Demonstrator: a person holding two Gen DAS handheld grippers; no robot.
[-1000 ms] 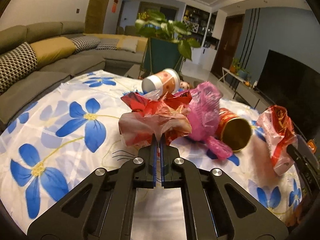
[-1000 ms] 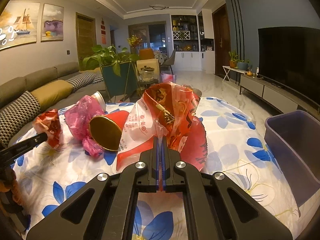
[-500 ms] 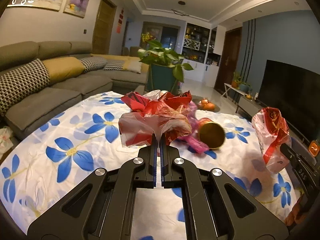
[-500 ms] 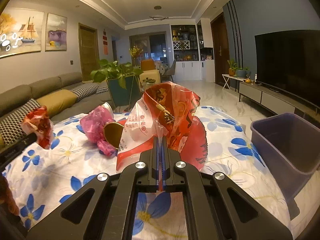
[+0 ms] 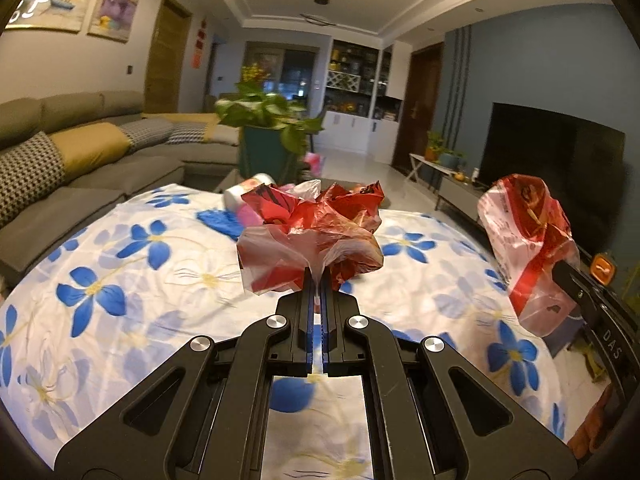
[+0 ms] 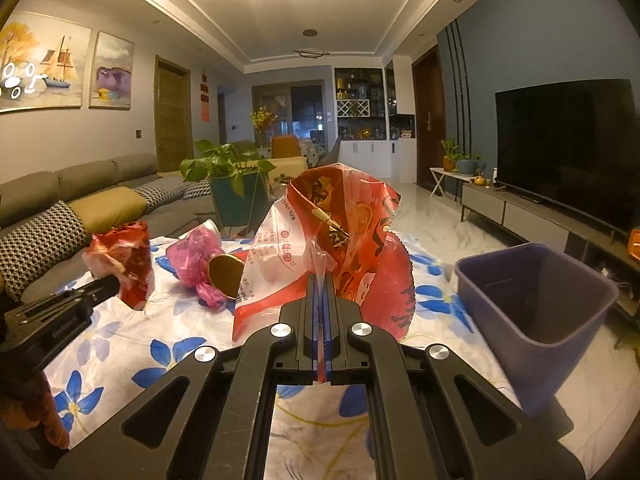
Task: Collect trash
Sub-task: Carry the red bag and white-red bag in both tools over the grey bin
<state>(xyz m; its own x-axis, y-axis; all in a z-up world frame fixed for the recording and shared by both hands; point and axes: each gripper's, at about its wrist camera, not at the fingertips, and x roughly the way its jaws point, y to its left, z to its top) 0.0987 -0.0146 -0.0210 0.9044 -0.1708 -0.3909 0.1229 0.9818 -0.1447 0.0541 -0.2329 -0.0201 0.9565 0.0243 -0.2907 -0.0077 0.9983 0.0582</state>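
My left gripper (image 5: pixel 319 276) is shut on a crumpled red and clear plastic bag (image 5: pixel 310 236) and holds it above the flowered table (image 5: pixel 132 280). It also shows in the right wrist view (image 6: pixel 122 262). My right gripper (image 6: pixel 322 280) is shut on a red and white printed plastic bag (image 6: pixel 320 240), also held above the table, seen at the right of the left wrist view (image 5: pixel 524 240). A purple bin (image 6: pixel 532 304) stands by the table's right edge, right of my right gripper.
A pink plastic bag (image 6: pixel 192 258), a red can with a gold end (image 6: pixel 226 276) and a paper cup (image 5: pixel 250 194) lie at the table's far side. A grey sofa (image 6: pixel 60 208) runs along the left. A potted plant (image 6: pixel 232 184) stands behind the table.
Both grippers have risen and pulled back from the table with their bags. The pink bag and can now look farther away. The purple bin shows more fully on the right.
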